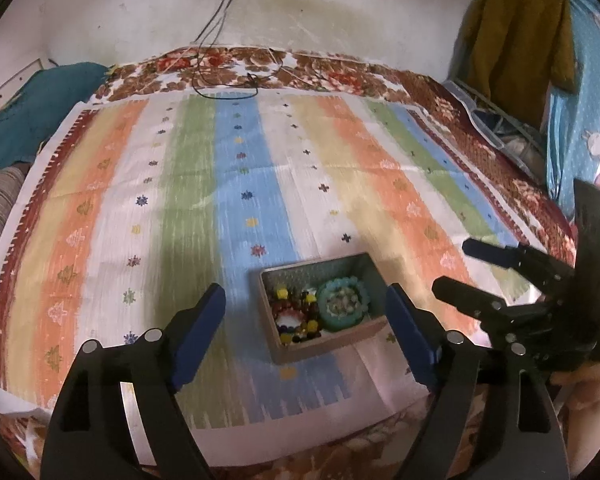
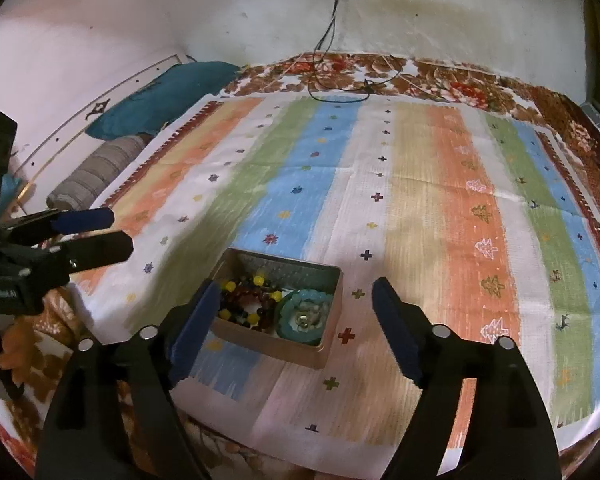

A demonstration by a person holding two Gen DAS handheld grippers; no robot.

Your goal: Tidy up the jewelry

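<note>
A small open metal box (image 1: 320, 347) (image 2: 268, 346) sits on a striped cloth near its front edge. Inside lie dark red, black and yellow bead strands (image 1: 296, 318) (image 2: 246, 300) and a coiled teal bead bracelet (image 1: 342, 305) (image 2: 305, 313). My left gripper (image 1: 305, 296) (image 2: 118, 232) is open, its blue-padded fingers standing apart on either side of the box with nothing between the pads. My right gripper (image 2: 296, 286) (image 1: 454, 266) is open too, empty, held just in front of the box and a little to its right.
The striped cloth (image 1: 260, 168) covers a brown floral bedspread (image 1: 300, 68). A teal pillow (image 2: 160, 96) and a striped bolster (image 2: 96, 172) lie at the left. Black cables (image 2: 340, 80) trail down from a wall socket. Clothes (image 1: 520, 40) hang at the right.
</note>
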